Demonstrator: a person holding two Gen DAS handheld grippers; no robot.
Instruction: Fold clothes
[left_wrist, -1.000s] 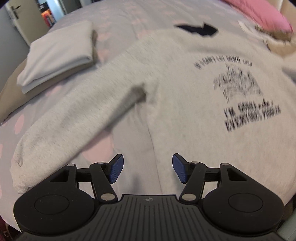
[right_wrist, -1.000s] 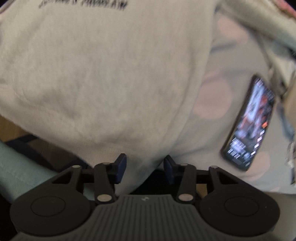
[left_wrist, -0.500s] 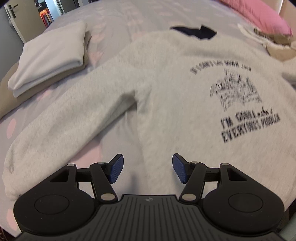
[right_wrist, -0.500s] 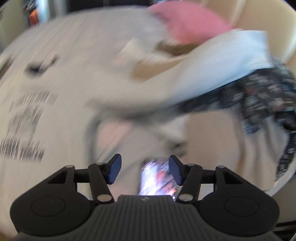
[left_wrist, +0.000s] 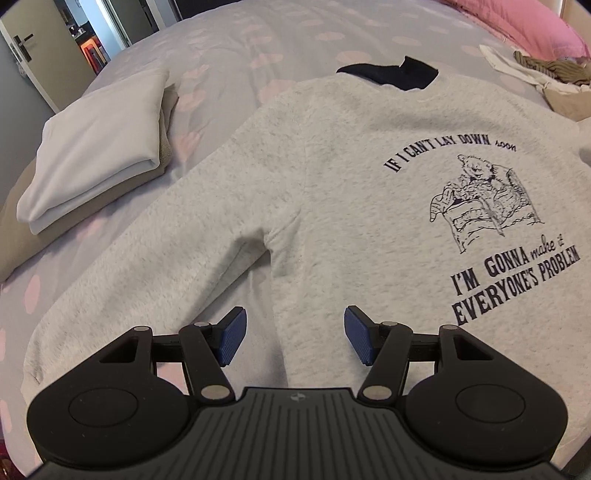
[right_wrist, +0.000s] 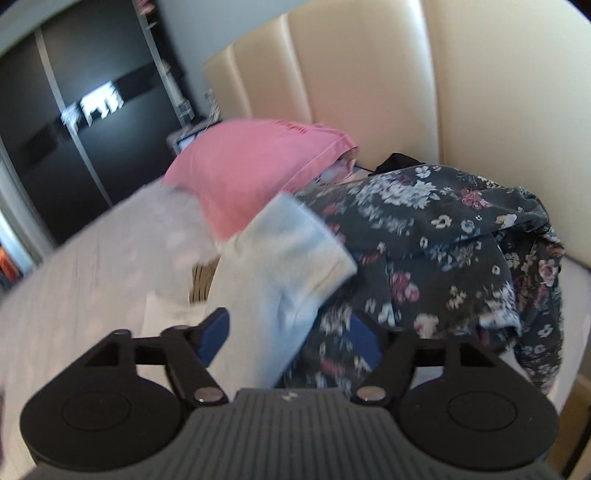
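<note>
Left wrist view: bare polka-dot lilac bedspread (left_wrist: 258, 40) across the upper centre gives open passage. A folded stack of white and beige cloth (left_wrist: 96, 162) blocks the left side. The spread light grey printed sweatshirt (left_wrist: 369, 192) fills centre and right.

Right wrist view: a heap of dark floral fabric (right_wrist: 461, 251), a pink pillow (right_wrist: 251, 173) and a cream padded headboard (right_wrist: 406, 74) close off the right; bedspread at left lies open.

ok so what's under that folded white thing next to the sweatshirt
The folded white garment lies on a beige folded piece, of which only the edge shows; below that is the dotted bedspread. Anything else beneath is covered.
</note>
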